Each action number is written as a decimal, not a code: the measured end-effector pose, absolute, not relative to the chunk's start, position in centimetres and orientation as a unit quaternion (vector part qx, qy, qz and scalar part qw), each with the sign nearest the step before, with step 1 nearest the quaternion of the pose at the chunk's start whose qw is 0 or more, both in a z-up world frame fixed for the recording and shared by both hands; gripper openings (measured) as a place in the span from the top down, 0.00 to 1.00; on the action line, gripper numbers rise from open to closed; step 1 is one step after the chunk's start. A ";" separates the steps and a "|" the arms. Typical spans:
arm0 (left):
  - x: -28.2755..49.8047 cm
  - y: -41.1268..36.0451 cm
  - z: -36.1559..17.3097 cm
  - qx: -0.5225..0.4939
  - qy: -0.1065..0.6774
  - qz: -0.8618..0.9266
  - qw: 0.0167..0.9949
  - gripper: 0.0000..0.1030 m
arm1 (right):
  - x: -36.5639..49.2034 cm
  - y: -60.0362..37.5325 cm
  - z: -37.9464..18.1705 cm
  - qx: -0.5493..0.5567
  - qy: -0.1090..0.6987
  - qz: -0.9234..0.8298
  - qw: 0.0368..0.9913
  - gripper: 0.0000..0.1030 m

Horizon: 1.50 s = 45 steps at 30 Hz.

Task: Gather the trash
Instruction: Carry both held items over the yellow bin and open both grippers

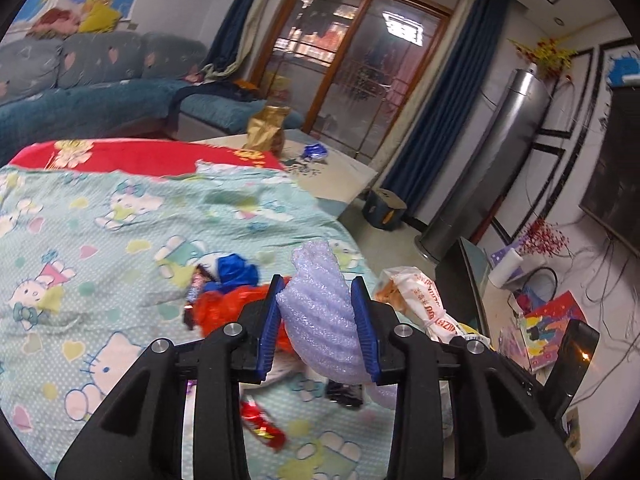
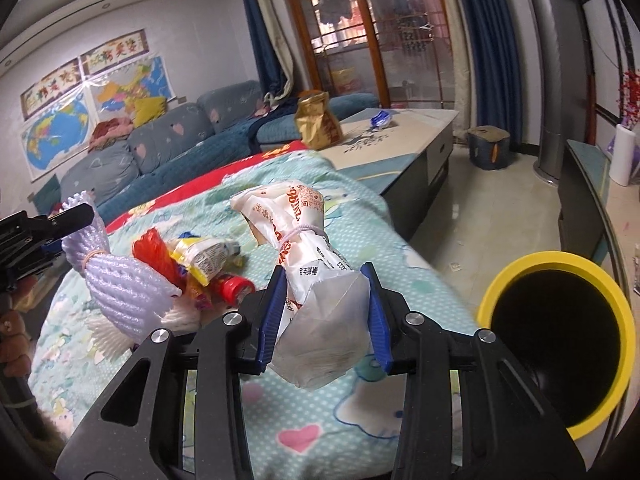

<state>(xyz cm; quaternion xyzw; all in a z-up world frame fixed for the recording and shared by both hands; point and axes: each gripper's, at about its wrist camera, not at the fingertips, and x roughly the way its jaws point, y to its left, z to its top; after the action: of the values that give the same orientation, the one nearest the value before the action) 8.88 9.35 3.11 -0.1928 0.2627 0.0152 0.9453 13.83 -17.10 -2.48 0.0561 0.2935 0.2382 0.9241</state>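
Observation:
My left gripper is shut on a pale lilac foam net sleeve, held a little above the cartoon-print cloth. From the right wrist view the same foam net sleeve hangs at the left with the left gripper on its upper end. My right gripper is shut on a white printed plastic bag tied with a band. More trash lies on the cloth: an orange-red wrapper, a blue wrapper, a red snack packet, a yellow-white packet and a red cap.
A yellow-rimmed bin with a dark inside stands at the right, beside the cloth-covered table. A gold bag and a blue wrapper sit on the low table beyond. A sofa runs along the far wall.

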 end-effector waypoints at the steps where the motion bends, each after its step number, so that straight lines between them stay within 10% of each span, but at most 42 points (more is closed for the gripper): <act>1: 8.9 8.8 3.2 -0.188 0.261 0.011 0.947 0.68 | 13.7 -17.5 -2.3 0.058 0.291 0.235 0.926 0.70; 45: 16.2 -9.2 0.5 -0.072 0.303 -0.107 0.944 0.68 | 12.2 -32.1 -4.4 0.127 0.283 0.059 0.949 0.70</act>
<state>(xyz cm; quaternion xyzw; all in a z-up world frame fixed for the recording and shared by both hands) 16.20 -9.16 0.50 -0.0716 0.3029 -0.1069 0.9443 12.21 -32.12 -4.37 0.1270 0.2833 0.0591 0.9487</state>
